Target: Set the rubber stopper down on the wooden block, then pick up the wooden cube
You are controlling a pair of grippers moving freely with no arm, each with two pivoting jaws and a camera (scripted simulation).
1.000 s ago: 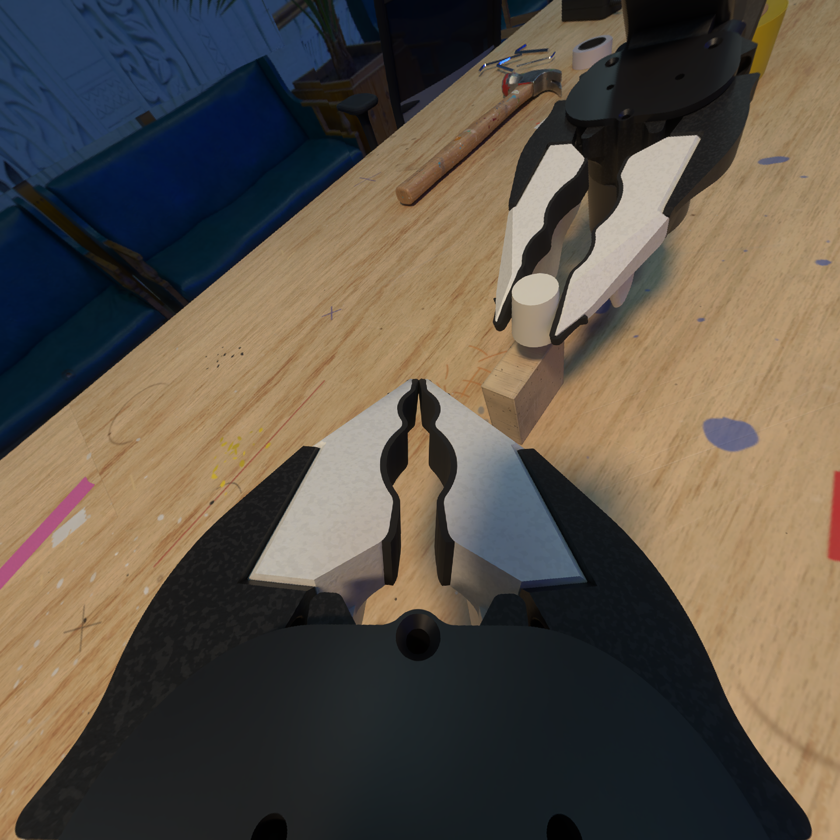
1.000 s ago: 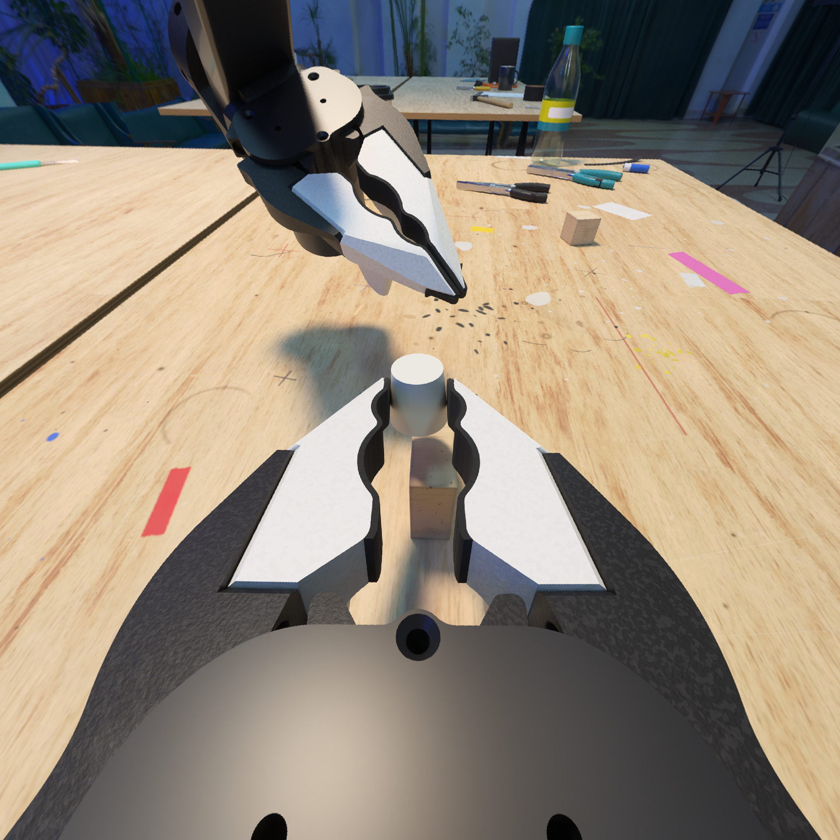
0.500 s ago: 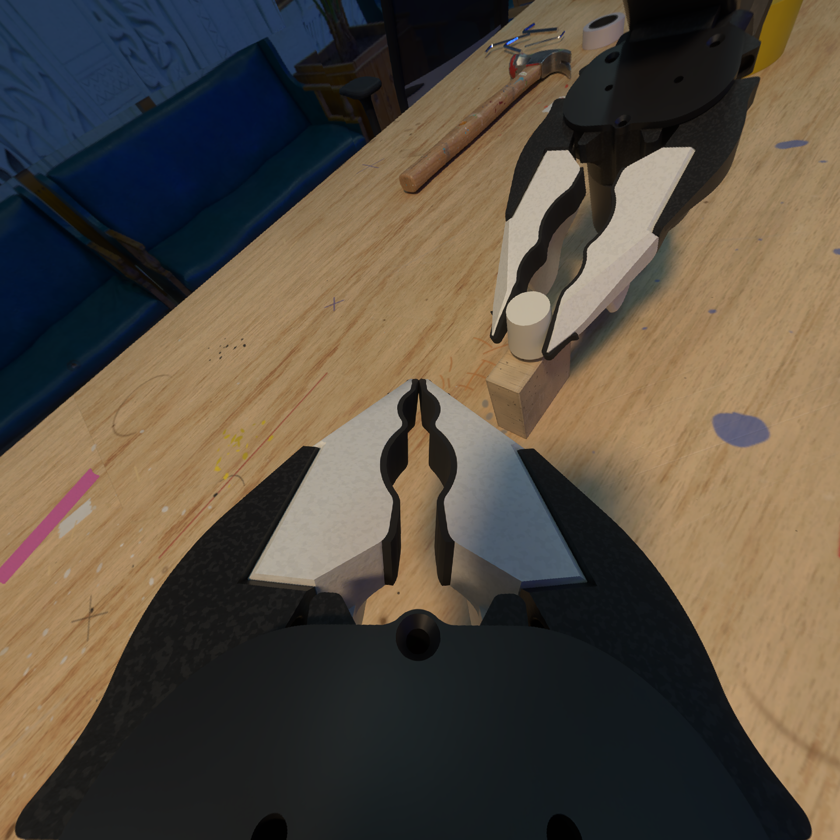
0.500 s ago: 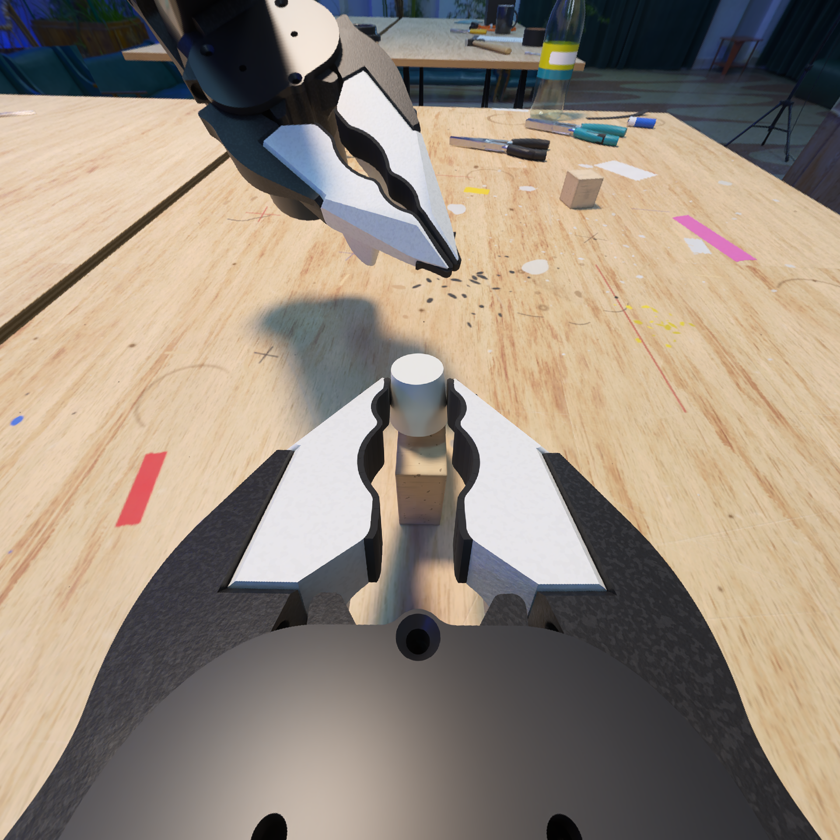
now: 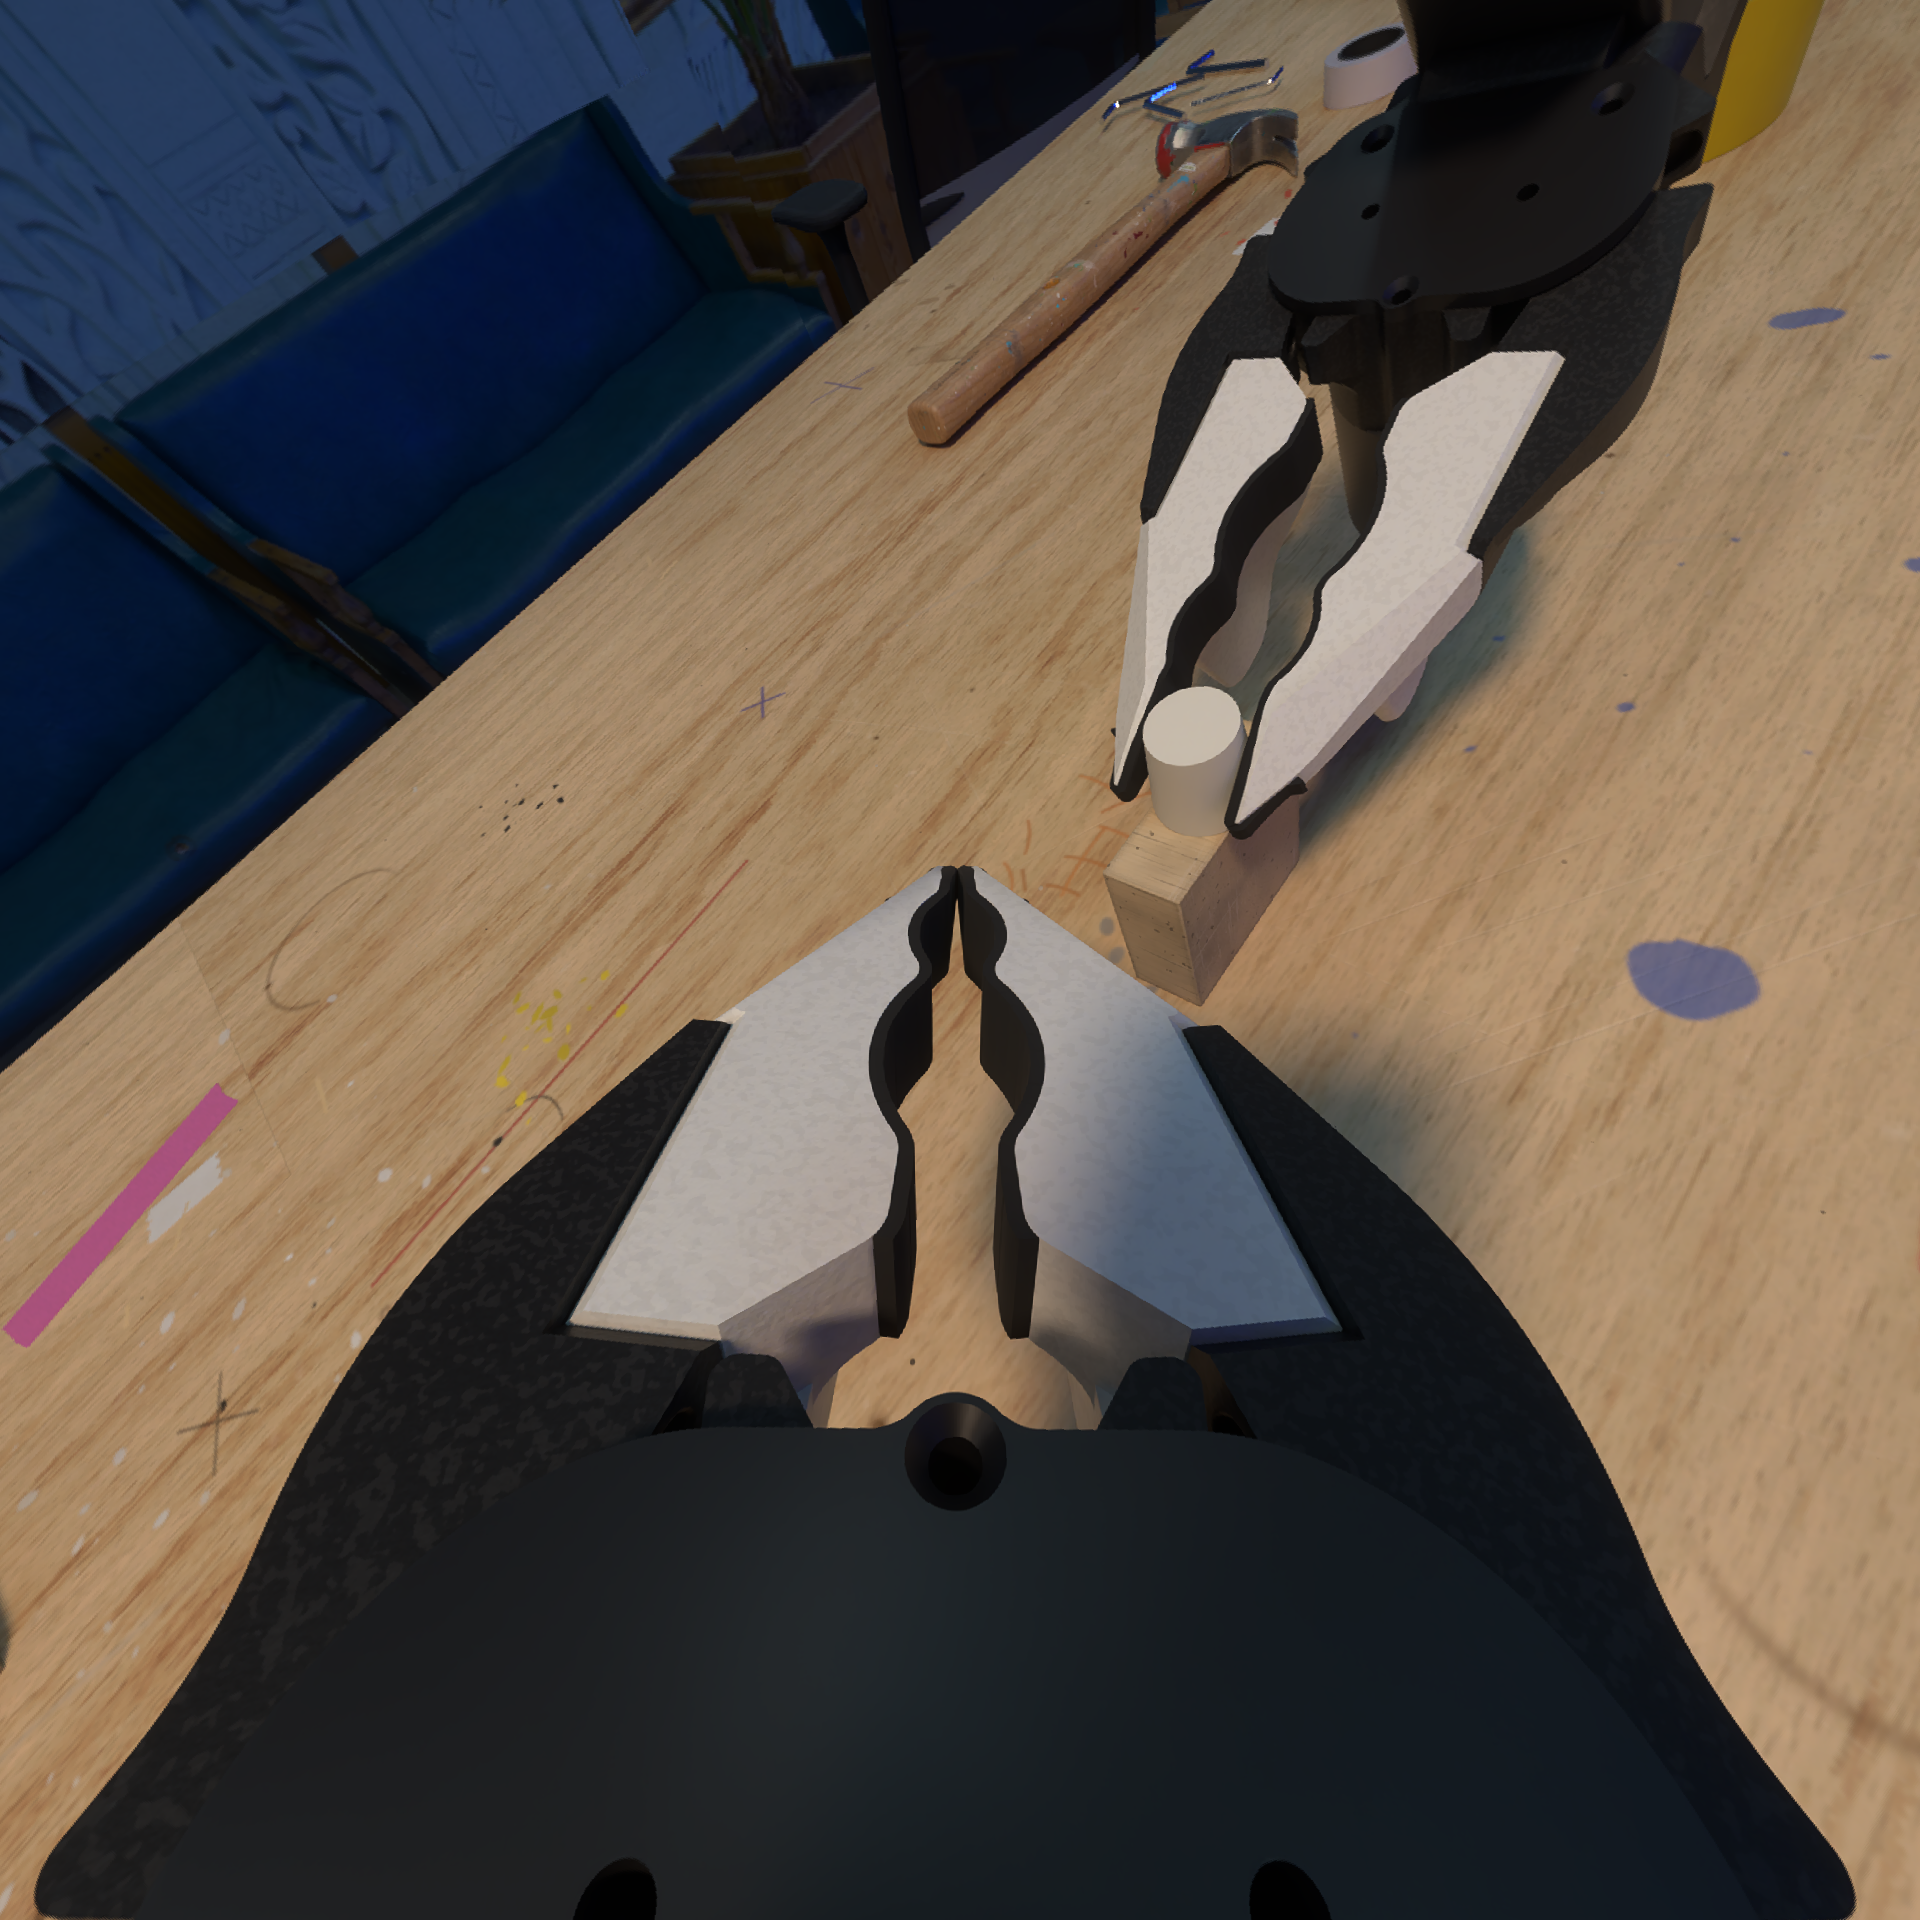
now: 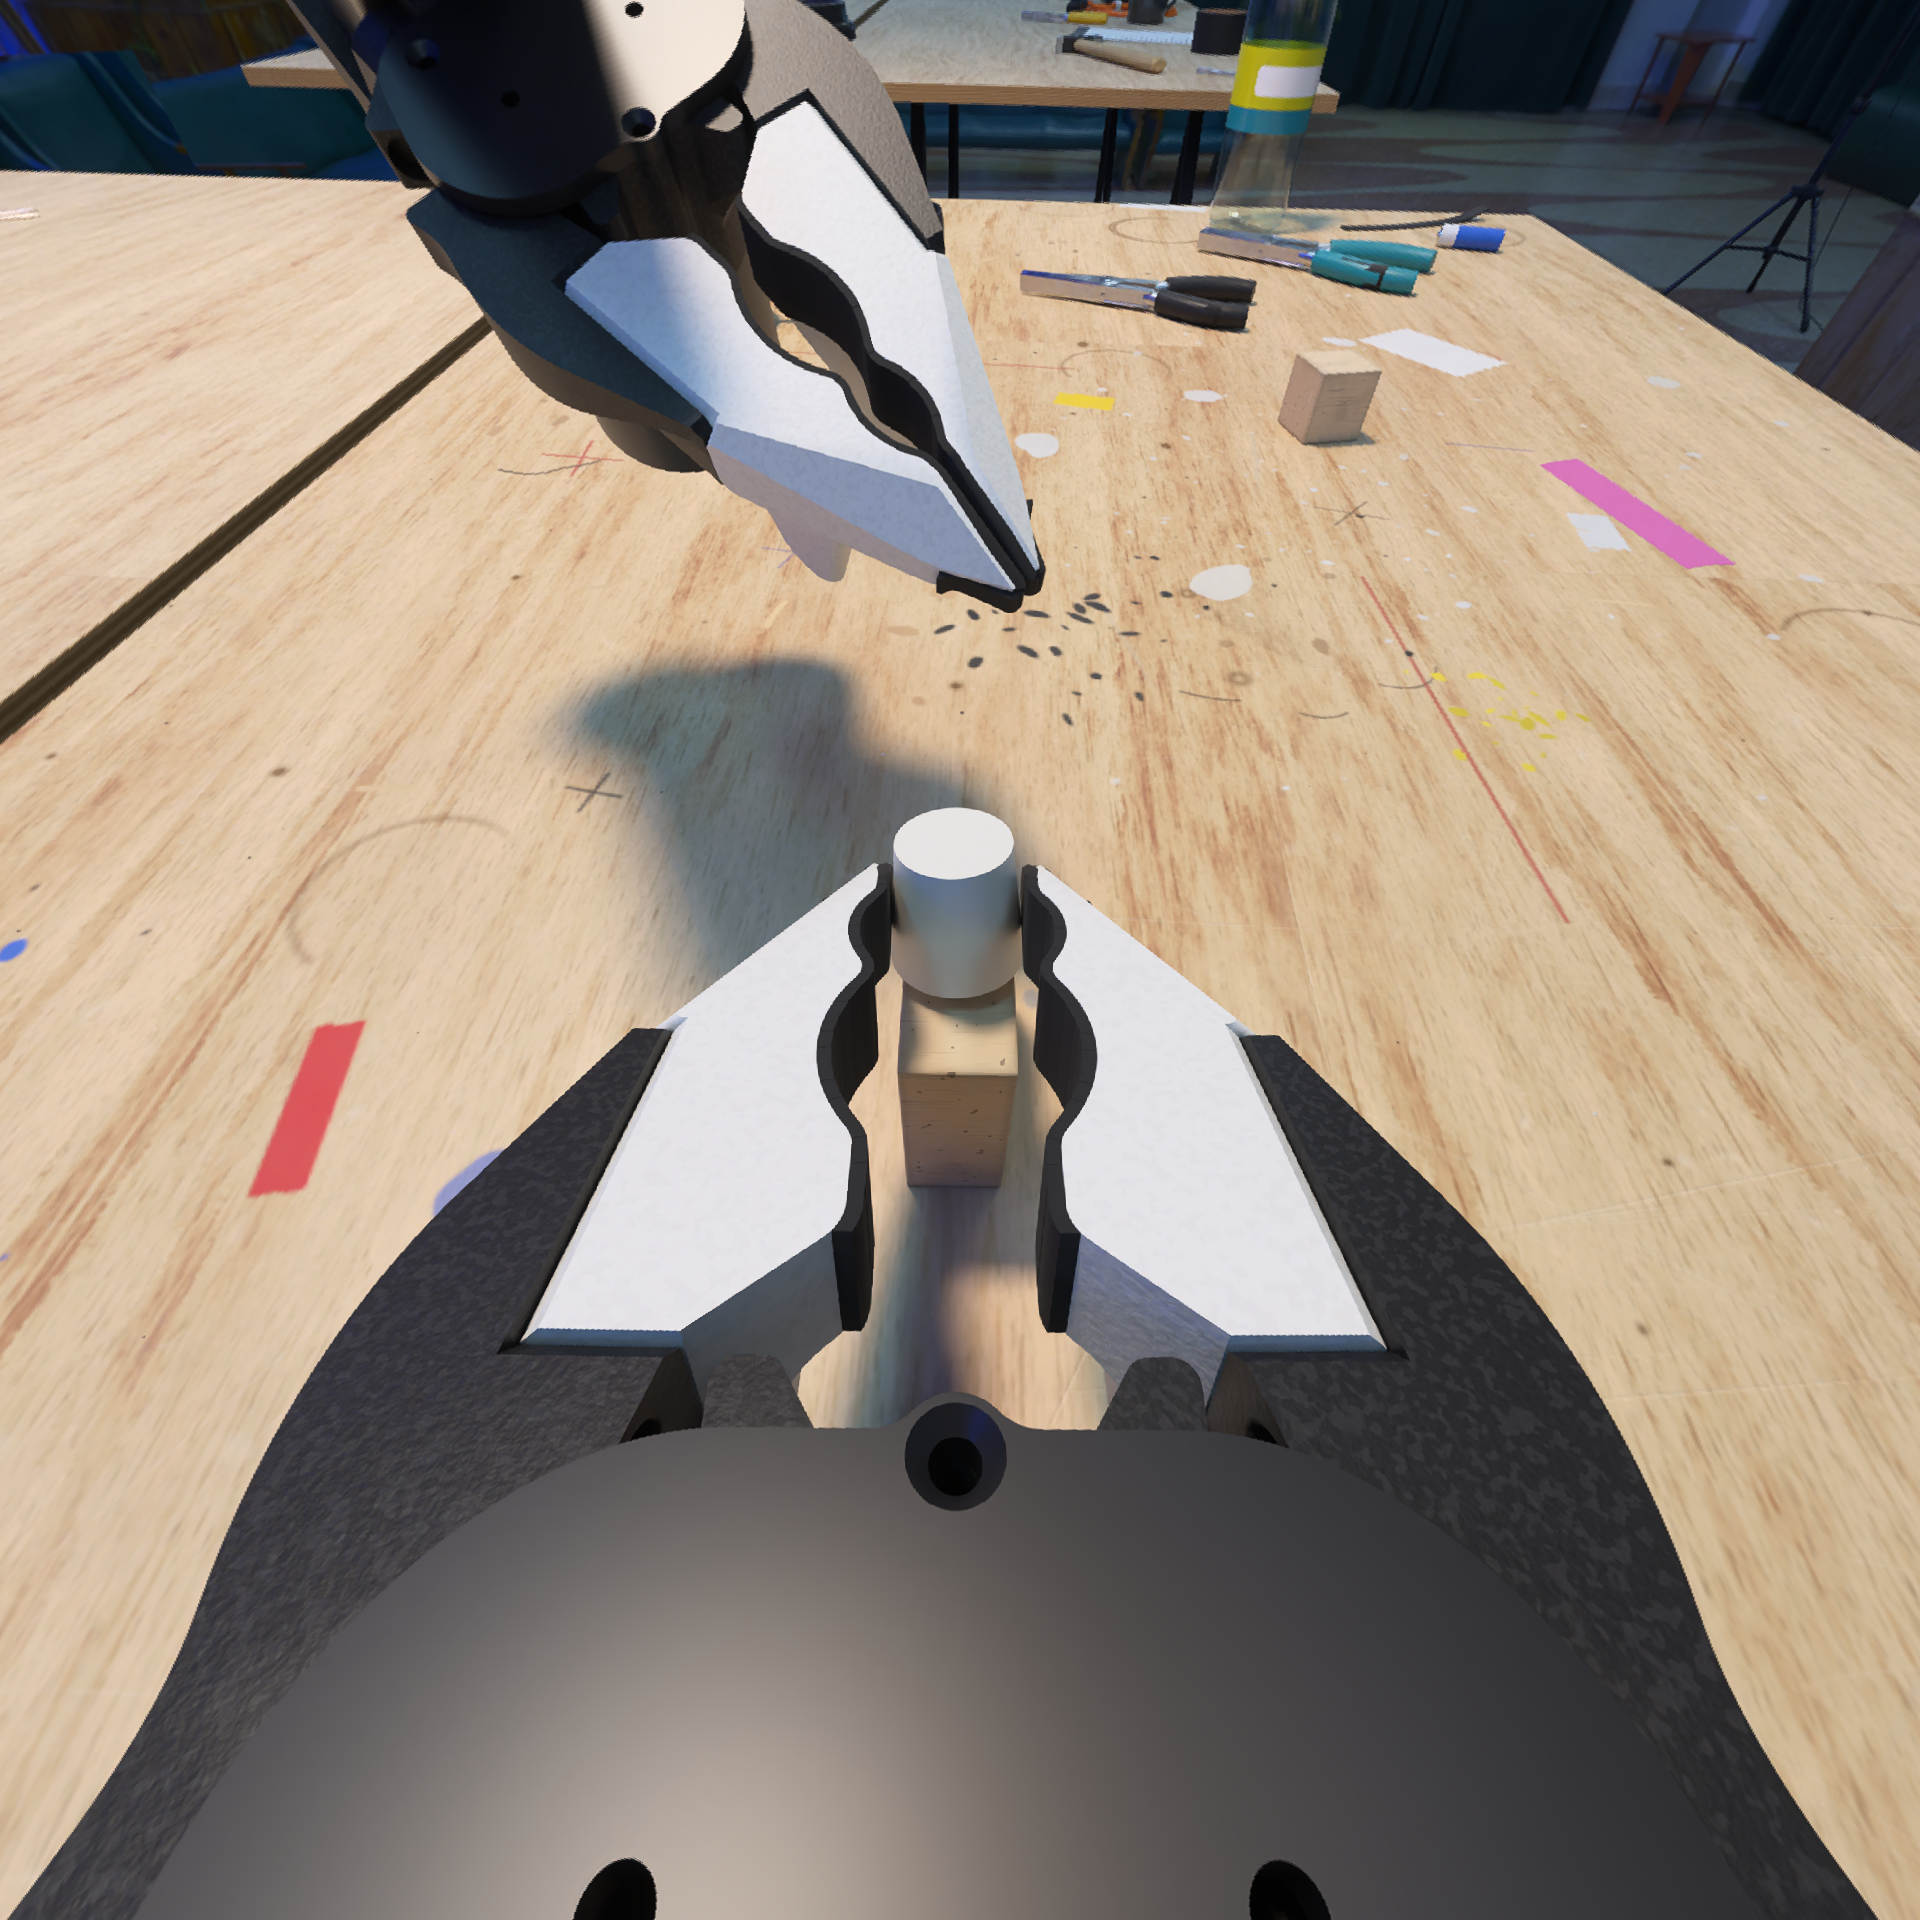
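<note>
My right gripper (image 6: 954, 894) is shut on the white rubber stopper (image 6: 953, 904). It holds the stopper upright with its base on the top of the wooden block (image 6: 956, 1101). The left wrist view shows the same: right gripper (image 5: 1187, 808), stopper (image 5: 1193, 753), block (image 5: 1195, 914) on the table. My left gripper (image 5: 956, 878) is shut and empty, hovering just left of the block; it also shows in the right wrist view (image 6: 1013, 592), beyond the stopper. The wooden cube (image 6: 1330, 395) stands alone on the table far off to the right.
A hammer (image 5: 1101, 270), a tape roll (image 5: 1371, 62) and a yellow object (image 5: 1766, 73) lie beyond the right gripper. Pliers (image 6: 1153, 296), a teal-handled tool (image 6: 1351, 260) and a bottle (image 6: 1268, 104) are near the table's far edge. A blue sofa (image 5: 364, 416) lies past the left edge.
My right gripper has come down with the stopper until it sits on the block. My left gripper stayed shut and barely moved.
</note>
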